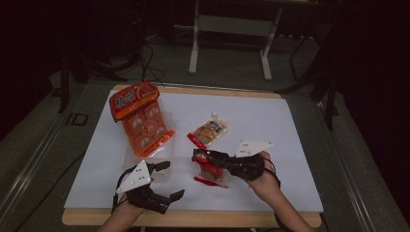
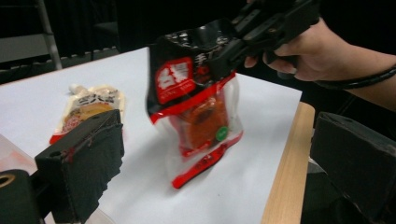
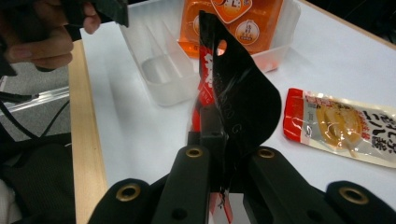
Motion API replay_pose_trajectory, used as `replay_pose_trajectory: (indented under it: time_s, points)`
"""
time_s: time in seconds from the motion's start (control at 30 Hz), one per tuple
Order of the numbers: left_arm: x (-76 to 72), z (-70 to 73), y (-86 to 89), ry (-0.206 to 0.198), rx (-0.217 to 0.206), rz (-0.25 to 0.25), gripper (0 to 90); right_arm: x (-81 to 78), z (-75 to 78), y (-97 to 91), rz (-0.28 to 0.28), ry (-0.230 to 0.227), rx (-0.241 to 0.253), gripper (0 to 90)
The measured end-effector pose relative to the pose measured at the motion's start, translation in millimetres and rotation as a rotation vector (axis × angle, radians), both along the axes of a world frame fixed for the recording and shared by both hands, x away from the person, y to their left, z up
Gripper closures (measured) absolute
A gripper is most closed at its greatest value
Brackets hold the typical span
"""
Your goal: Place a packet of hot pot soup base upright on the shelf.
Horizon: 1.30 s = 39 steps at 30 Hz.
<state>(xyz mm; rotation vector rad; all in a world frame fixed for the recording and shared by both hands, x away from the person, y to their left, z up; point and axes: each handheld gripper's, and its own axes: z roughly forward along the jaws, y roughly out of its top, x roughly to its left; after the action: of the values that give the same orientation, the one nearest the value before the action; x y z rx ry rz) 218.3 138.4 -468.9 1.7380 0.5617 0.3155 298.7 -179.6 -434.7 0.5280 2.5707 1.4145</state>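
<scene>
From above, the right hand-held gripper [image 1: 200,157] is clenched on the top edge of a red-and-black snack pouch [image 1: 211,173], which hangs toward the white worktop [image 1: 270,125] near its front edge; the left hand-held gripper [image 1: 167,180] sits just to the pouch's left, jaws spread and empty; between it and the far corner lies a clear plastic tray [image 1: 140,157] carrying an orange multi-cup pack [image 1: 140,121]; a second, paler pouch [image 1: 209,131] lies flat beyond the held one; so I count two pouches, one orange pack, one tray.

In the left gripper view, the held pouch [image 2: 196,107] dangles upright, long axis near vertical, straight ahead of the open jaws and apart from them; the pale pouch [image 2: 88,109] lies farther left.

In the right gripper view, the jaws pinch the pouch [image 3: 238,102] edge-on; the tray [image 3: 159,74] lies ahead and to the left, its near compartment empty, so I judge the right hand is the nearer one for dropping it in.
</scene>
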Motion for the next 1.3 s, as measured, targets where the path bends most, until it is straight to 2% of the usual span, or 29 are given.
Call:
replay_pose_trajectory:
  time_s: [0.2,0.33,0.37,0.47,0.5,0.57,0.6,0.73,0.87,0.97,1.0,1.03,1.13,1.2,1.27,1.3]
  points:
    - [8.4,12.2,-2.8,-0.021,0.001,0.002,3.6,-11.9,10.7,-3.6,0.019,-0.021,0.025,89.6]
    - [13.9,19.1,-6.4,-0.039,0.005,-0.015,5.6,-19.3,17.4,-3.9,0.035,-0.033,0.041,89.6]
    - [18.0,23.4,-8.8,-0.045,-0.007,-0.041,6.0,-21.6,19.0,-3.7,0.041,-0.033,0.046,89.6]
    - [22.2,27.8,-11.8,-0.049,-0.013,-0.046,10.5,-24.4,20.8,-3.0,0.051,-0.031,0.053,89.5]
    - [24.5,29.4,-12.4,-0.049,-0.016,-0.062,14.7,-27.8,22.4,-1.6,0.063,-0.038,0.057,89.5]
    - [26.2,30.3,-13.0,-0.049,-0.017,-0.078,14.7,-27.8,22.4,-1.6,0.063,-0.038,0.057,89.5]
    - [30.4,33.3,-16.4,-0.06,0.008,-0.078,14.7,-28.6,22.8,-1.0,0.068,-0.041,0.056,89.5]
    - [38.0,34.6,-18.9,-0.048,0.006,-0.086,20.2,-31.4,25.4,2.9,0.078,-0.057,0.058,89.5]
    - [39.9,36.1,-22.3,-0.047,0.013,-0.11,33.9,-33.2,26.8,6.0,0.091,-0.062,0.062,89.5]
    - [39.2,37.0,-24.2,-0.06,0.025,-0.111,49.4,-33.5,27.0,7.1,0.094,-0.064,0.063,89.5]
    - [39.1,37.8,-25.9,-0.063,0.041,-0.125,49.4,-33.6,27.2,7.4,0.095,-0.065,0.064,89.5]
    - [38.8,38.3,-26.7,-0.069,0.057,-0.121,57.5,-33.9,27.6,7.9,0.094,-0.065,0.06,89.5]
    - [39.2,39.0,-28.7,-0.074,0.083,-0.133,63.2,-33.2,27.6,8.0,0.093,-0.065,0.062,89.5]
    - [40.0,39.4,-28.9,-0.078,0.092,-0.137,73.6,-32.1,27.1,8.4,0.093,-0.065,0.06,89.4]
    - [40.5,39.4,-28.4,-0.074,0.089,-0.144,74.8,-31.9,27.0,8.3,0.091,-0.065,0.06,89.4]
    - [40.6,39.4,-27.5,-0.079,0.085,-0.153,80.6,-30.7,26.5,6.9,0.087,-0.061,0.064,89.4]
